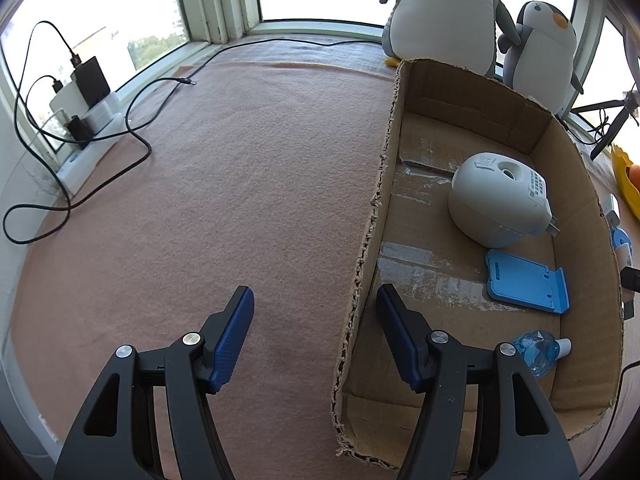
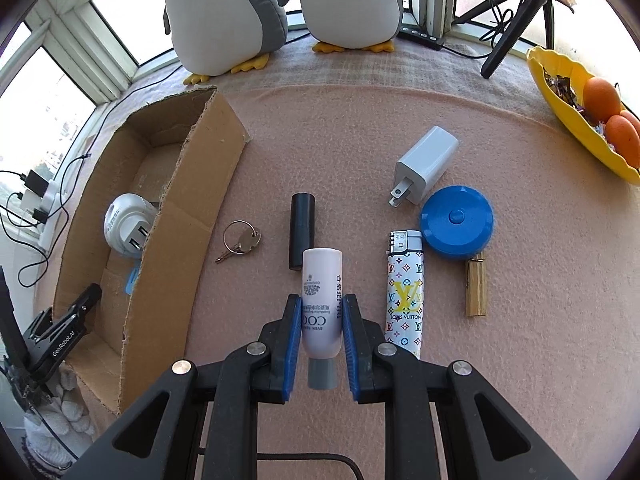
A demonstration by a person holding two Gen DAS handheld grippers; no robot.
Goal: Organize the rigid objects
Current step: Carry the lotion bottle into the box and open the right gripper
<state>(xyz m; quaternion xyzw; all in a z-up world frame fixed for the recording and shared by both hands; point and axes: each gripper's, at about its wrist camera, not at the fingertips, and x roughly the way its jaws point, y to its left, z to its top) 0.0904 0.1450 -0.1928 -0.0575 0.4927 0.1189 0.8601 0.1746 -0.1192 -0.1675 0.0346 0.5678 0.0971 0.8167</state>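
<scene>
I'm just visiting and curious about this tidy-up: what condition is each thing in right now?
Right tool: shut on the pale tube.
Pale tube: gripped, cap end toward the camera.
Left tool: open, astride the box wall, holding nothing.
Cardboard box: open-topped, partly filled.
White plug-in device: lying in the box.
Blue stand: flat in the box.
Lighter: lying on the cloth.
Keys: lying on the cloth.
</scene>
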